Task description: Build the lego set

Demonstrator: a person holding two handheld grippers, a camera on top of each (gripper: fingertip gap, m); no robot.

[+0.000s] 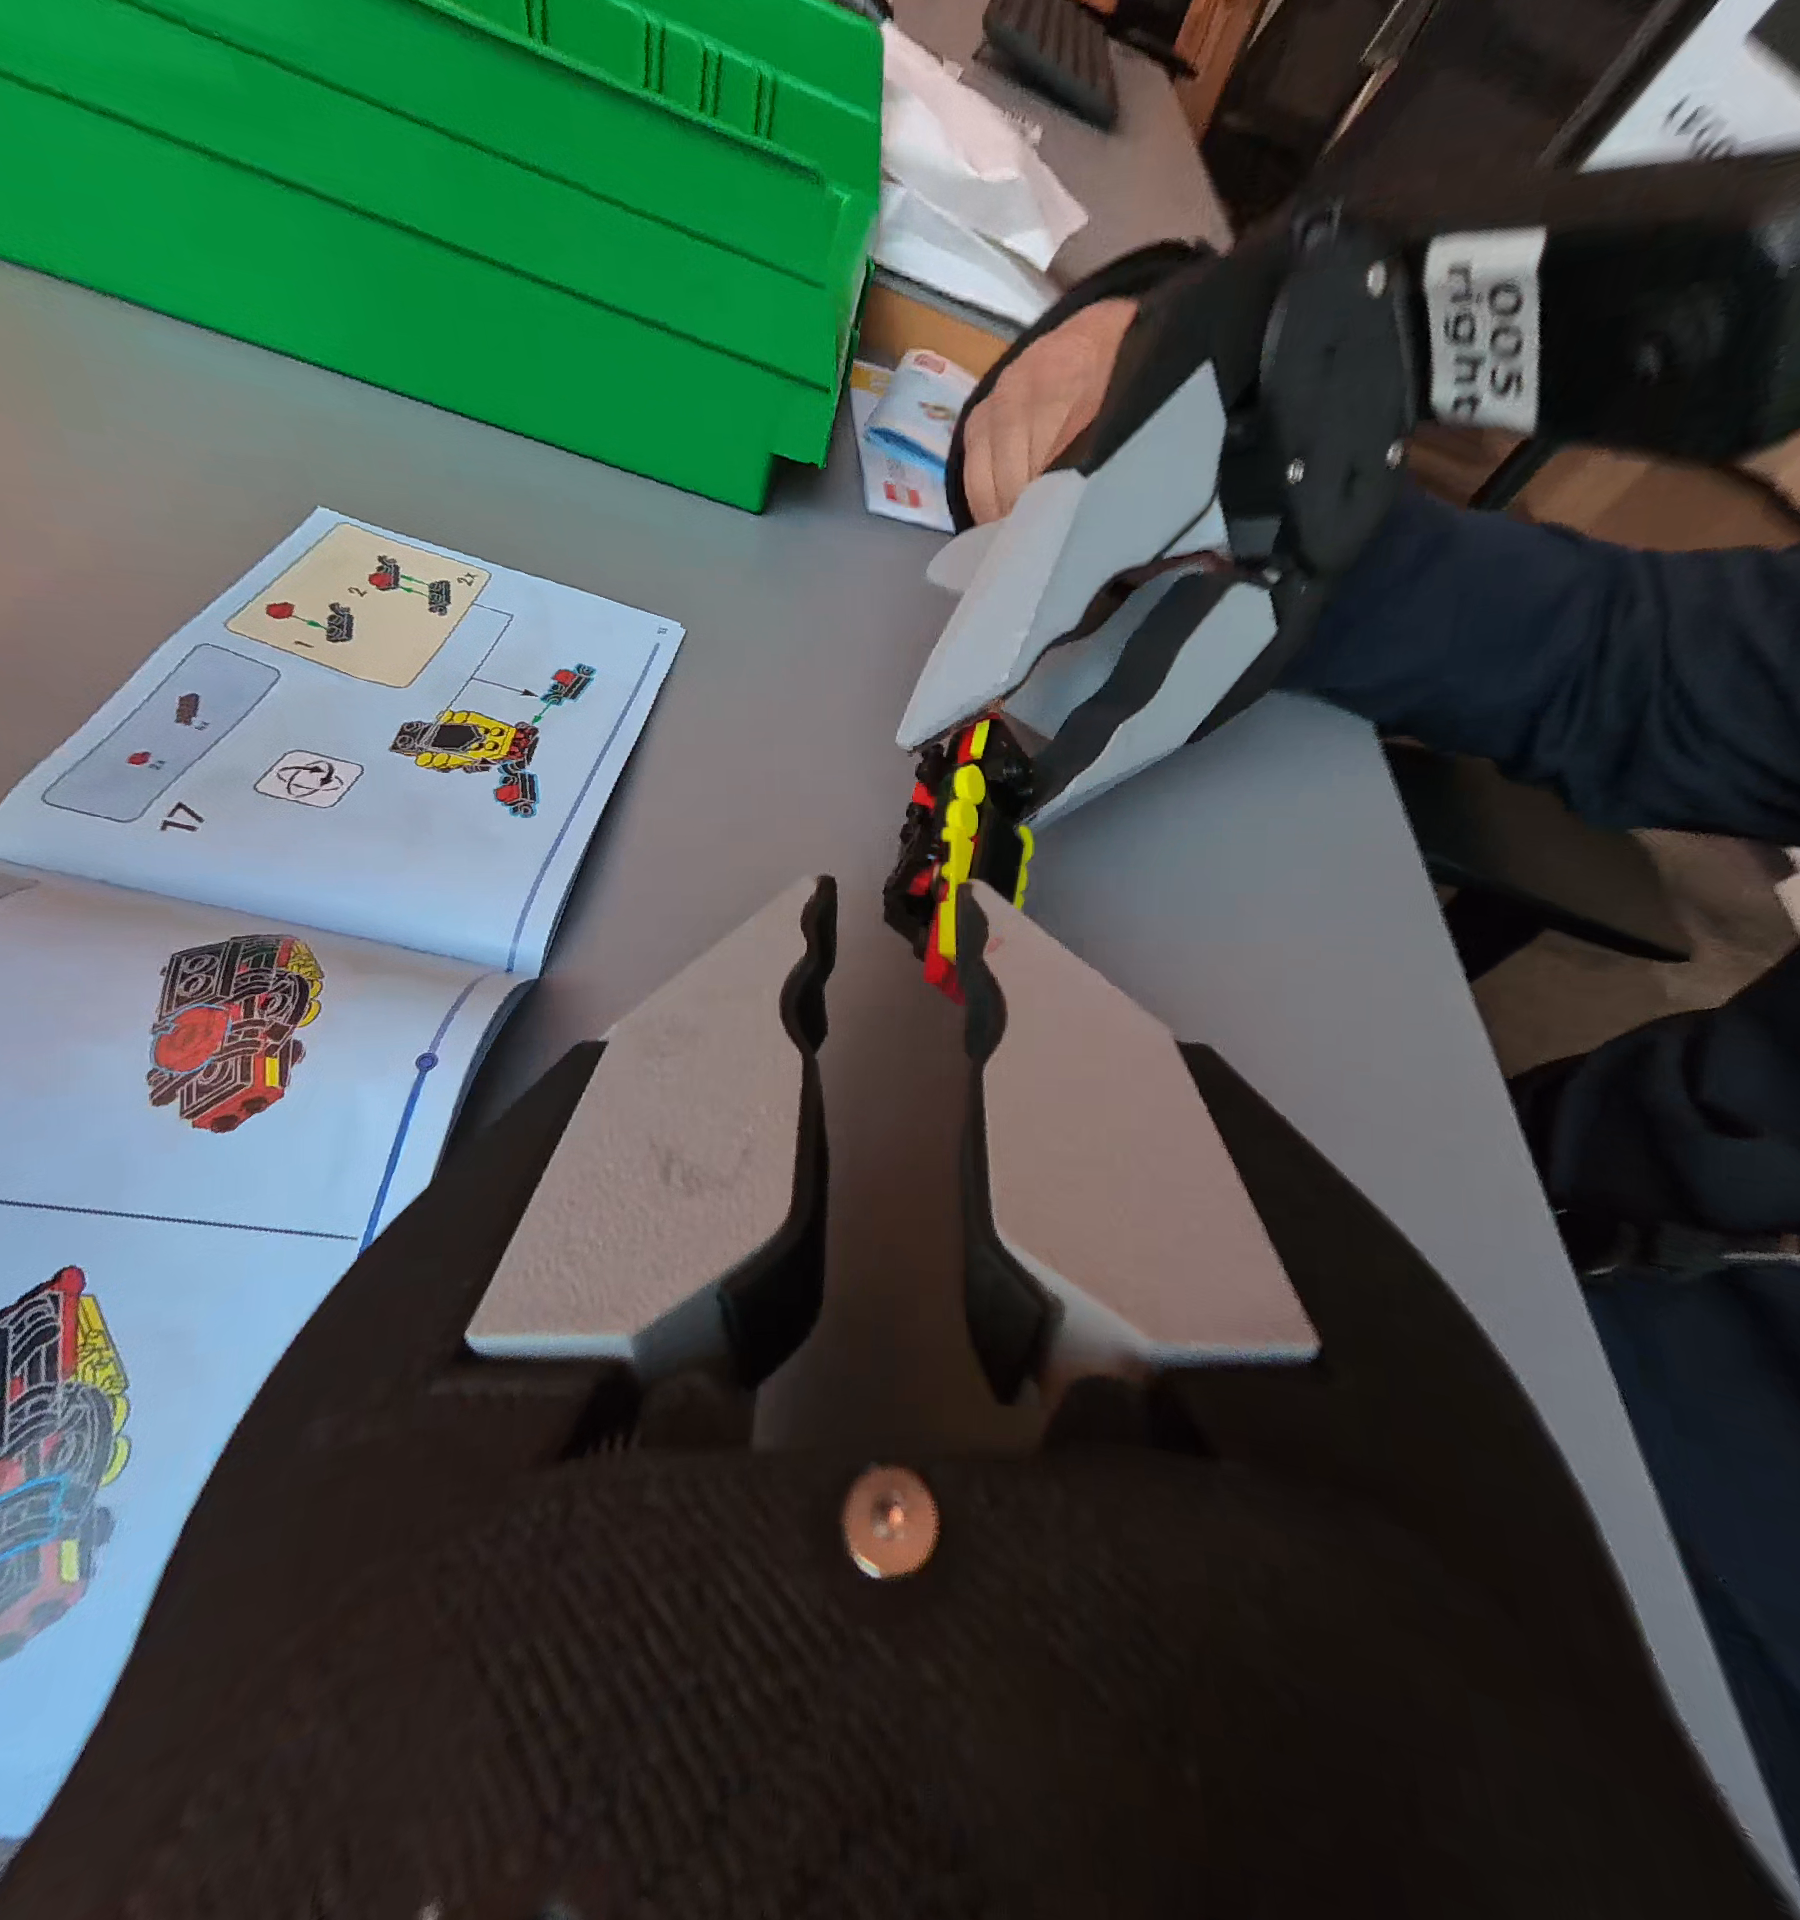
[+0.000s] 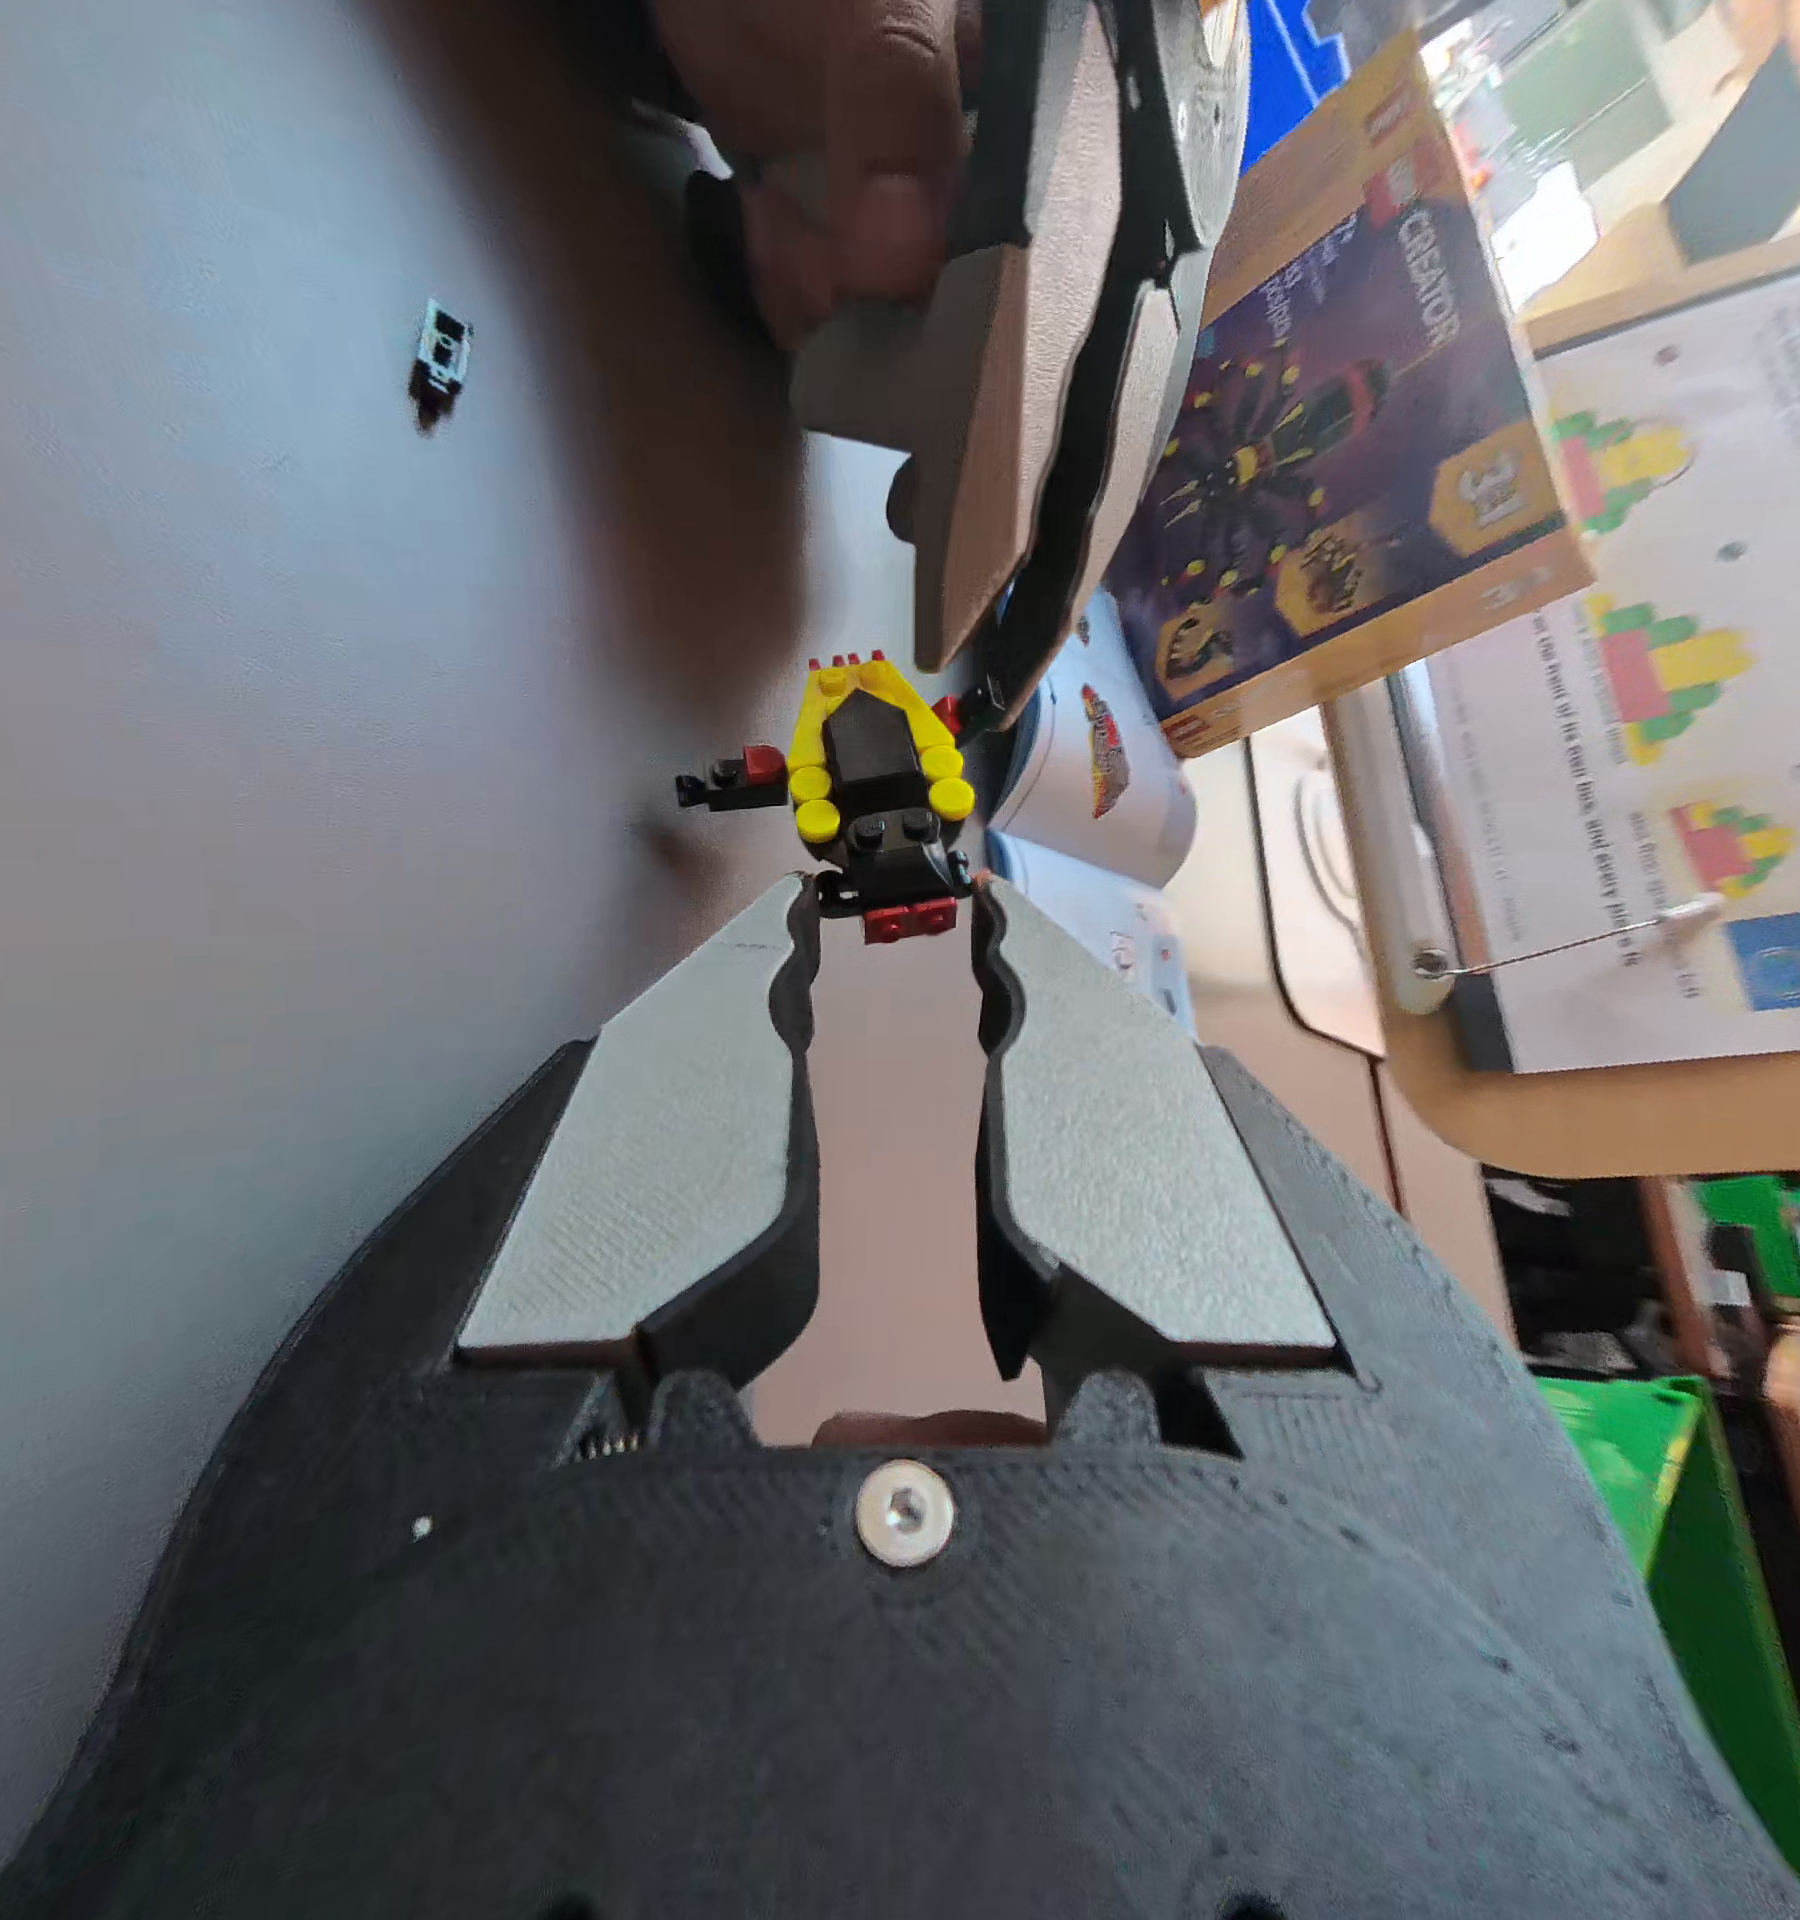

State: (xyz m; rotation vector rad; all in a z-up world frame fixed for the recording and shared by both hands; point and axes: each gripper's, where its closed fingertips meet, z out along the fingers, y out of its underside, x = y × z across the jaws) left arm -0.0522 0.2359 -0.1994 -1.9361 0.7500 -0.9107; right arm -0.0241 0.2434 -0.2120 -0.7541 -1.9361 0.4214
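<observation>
My left gripper [image 1: 896,940] and right gripper [image 2: 891,914] met tip to tip, both jaws narrowly parted, my right hand [image 1: 1041,416] gripping its handle.

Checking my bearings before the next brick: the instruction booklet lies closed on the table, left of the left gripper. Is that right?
Not quite. The booklet lies open, pages up, not closed. It is on the table, left of the left gripper, as you said. The left wrist view shows it.
</observation>
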